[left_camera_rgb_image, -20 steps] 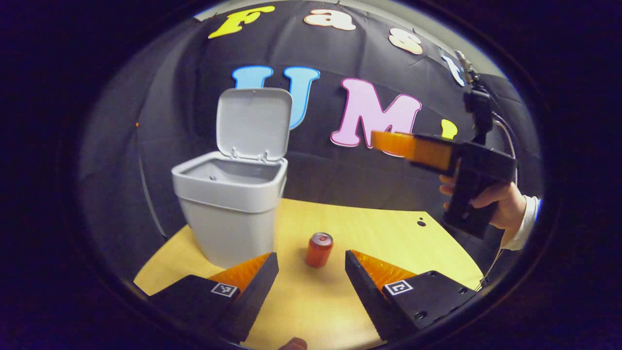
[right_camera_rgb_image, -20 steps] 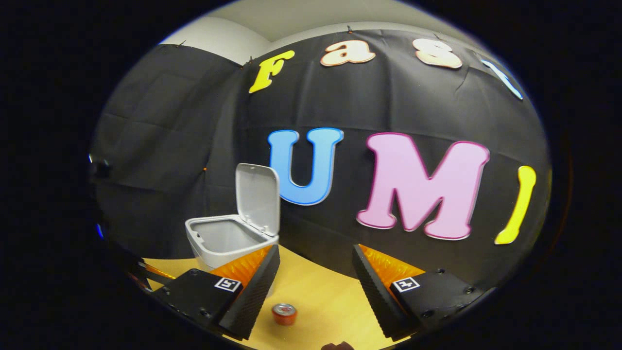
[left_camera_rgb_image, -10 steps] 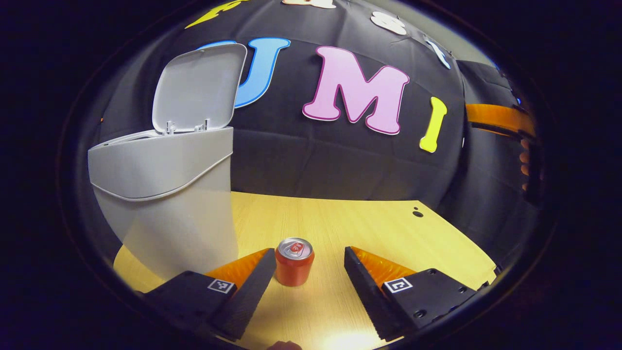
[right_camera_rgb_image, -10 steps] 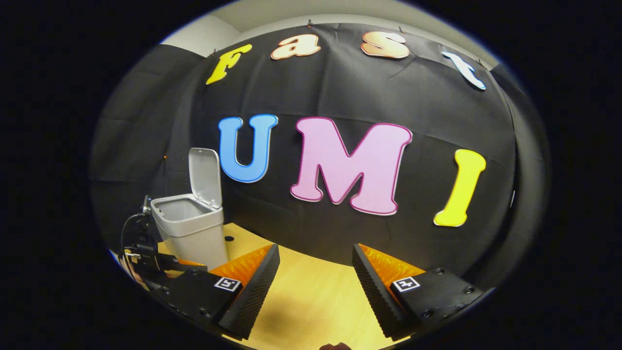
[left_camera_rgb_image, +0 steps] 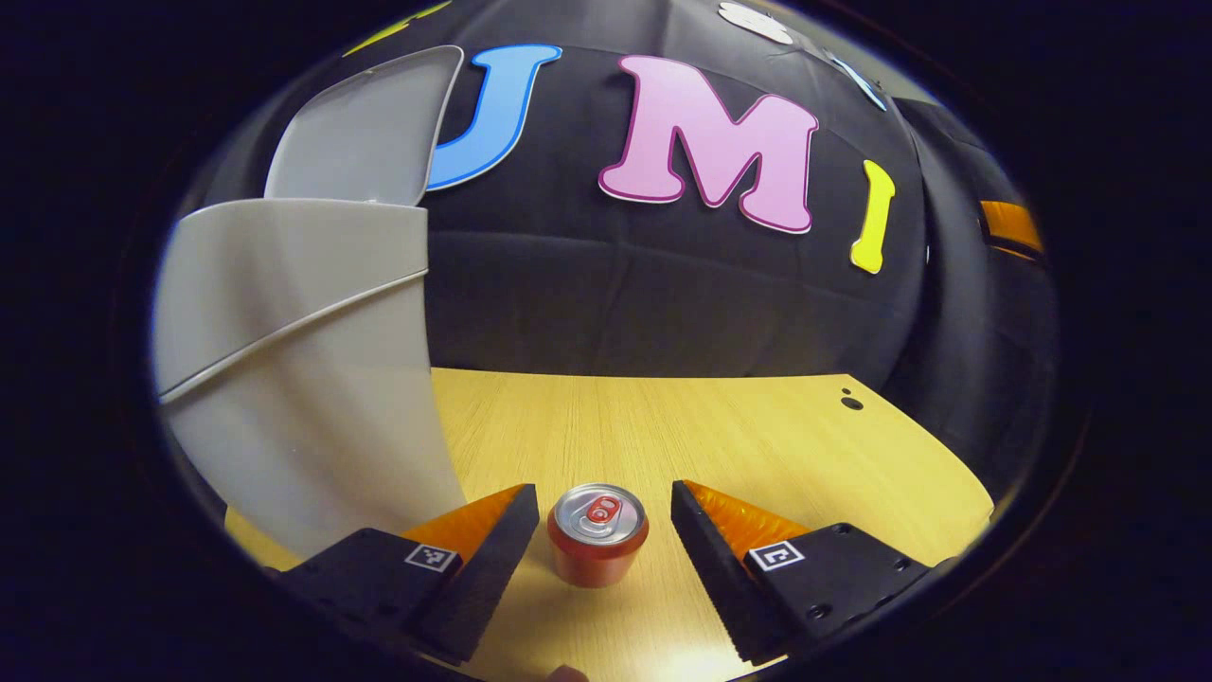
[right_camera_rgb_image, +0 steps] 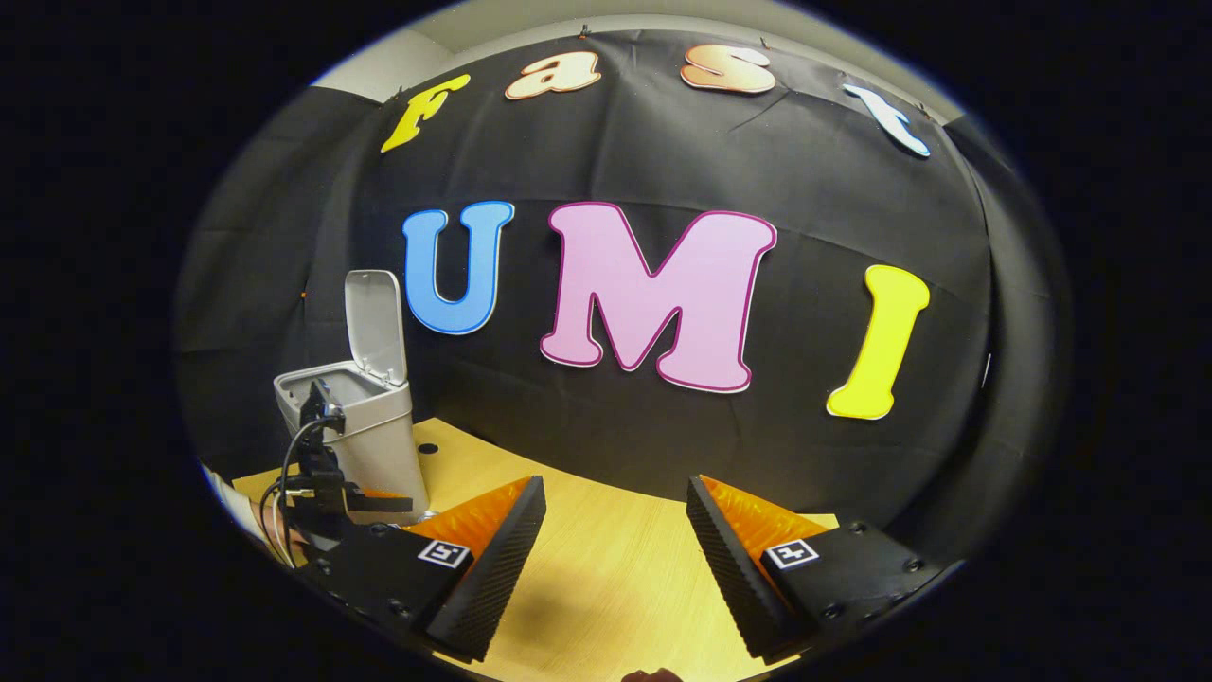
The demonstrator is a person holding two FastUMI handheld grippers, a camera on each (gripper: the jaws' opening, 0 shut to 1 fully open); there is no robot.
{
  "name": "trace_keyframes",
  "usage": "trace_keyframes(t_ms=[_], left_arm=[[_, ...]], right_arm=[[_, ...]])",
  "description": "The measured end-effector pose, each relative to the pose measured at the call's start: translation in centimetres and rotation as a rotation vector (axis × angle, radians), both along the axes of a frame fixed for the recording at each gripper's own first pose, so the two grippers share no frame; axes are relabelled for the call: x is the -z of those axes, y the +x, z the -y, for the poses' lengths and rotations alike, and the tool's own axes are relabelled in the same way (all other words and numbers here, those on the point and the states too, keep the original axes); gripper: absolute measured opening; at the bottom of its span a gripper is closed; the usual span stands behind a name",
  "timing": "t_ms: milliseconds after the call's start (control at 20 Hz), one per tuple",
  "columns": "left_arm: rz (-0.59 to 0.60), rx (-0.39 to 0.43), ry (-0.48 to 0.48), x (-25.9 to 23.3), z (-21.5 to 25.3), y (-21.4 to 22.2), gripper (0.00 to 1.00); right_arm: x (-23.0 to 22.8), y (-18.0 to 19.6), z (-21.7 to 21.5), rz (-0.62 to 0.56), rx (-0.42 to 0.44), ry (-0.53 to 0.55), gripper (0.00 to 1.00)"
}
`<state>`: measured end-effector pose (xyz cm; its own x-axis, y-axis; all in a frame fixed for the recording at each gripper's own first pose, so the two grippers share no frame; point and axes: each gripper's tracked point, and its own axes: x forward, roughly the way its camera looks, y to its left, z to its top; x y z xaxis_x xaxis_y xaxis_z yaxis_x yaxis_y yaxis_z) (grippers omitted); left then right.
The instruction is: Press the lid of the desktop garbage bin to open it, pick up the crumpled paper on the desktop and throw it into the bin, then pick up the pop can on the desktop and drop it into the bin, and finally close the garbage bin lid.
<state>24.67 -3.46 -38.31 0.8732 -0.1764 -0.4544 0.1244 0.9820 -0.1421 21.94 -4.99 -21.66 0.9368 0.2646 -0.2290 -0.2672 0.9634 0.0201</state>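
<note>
From my left claw (left_camera_rgb_image: 602,530), the small red aluminium pop can with its silver pull-tab top (left_camera_rgb_image: 598,534) stands upright on the pale wooden worktop (left_camera_rgb_image: 720,436), dead ahead at twelve o'clock and already between my two fingers. The jaws are spread wide: one finger sits at about nine o'clock of the can, the other at three, each with a sliver of worktop showing between it and the can wall, so nothing is touching. The can's long axis runs vertical, which means my fingers would close across its round waist, the way I judge it grips best.

The grey plastic desktop garbage bin (left_camera_rgb_image: 284,350) looms close at ten o'clock, its hinged lid (left_camera_rgb_image: 365,137) tipped up and back, so the mouth is open to receive. I judge the coming move is simply to close on the can, then lift and carry it up toward ten o'clock, over the rim.

My right claw (right_camera_rgb_image: 615,554) is also spread open, holding nothing, hanging over bare worktop well apart from the can. In the right gripper view the bin (right_camera_rgb_image: 365,431) sits far off at ten o'clock. The left claw is plainly the nearer one. I see no crumpled paper on the worktop; I take it to be in the bin.
</note>
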Motion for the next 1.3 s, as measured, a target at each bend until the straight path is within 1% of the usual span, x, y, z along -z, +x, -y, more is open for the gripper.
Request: trace_keyframes(t_ms=[200,350,400,450,550,700,900,1050,1150,1300], left_arm=[[-0.056,0.003,0.002,3.1,0.1,0.9,0.96],[-0.104,0.043,0.0,4.9,0.8,1.0,0.96],[-0.108,0.046,0.009,5.0,0.7,0.9,0.96],[-0.1,0.061,0.0,4.4,0.9,0.9,0.9],[-0.082,0.054,0.005,3.4,0.7,1.1,0.87],[-0.074,0.067,0.008,1.8,1.1,0.9,0.87],[-0.001,0.096,-0.003,-2.9,1.4,0.6,0.87],[0.08,0.106,-0.031,-8.6,1.6,0.0,0.86],[0.21,0.102,-0.078,-14.2,1.5,0.0,0.86],[0.333,0.108,-0.048,-21.3,-0.6,-1.2,0.84]], right_arm=[[0.9,0.1,-0.1,-0.029,-0.014,-0.019,0.96],[1.6,0.0,-0.2,-0.055,-0.02,-0.024,0.97],[1.9,-0.2,-0.3,-0.062,-0.024,-0.025,0.97],[1.8,-0.3,-0.4,-0.061,-0.027,-0.028,0.97],[1.6,-0.6,-0.2,-0.049,-0.027,-0.038,0.97],[1.5,-0.8,-0.1,-0.047,-0.019,-0.042,0.97],[1.1,-1.1,0.3,-0.036,0.004,-0.031,0.97],[0.7,-1.7,0.8,-0.026,0.024,-0.023,0.97],[0.5,-2.5,1.2,-0.024,0.036,-0.005,0.97],[0.0,-3.5,0.7,-0.013,0.036,0.013,0.96]])
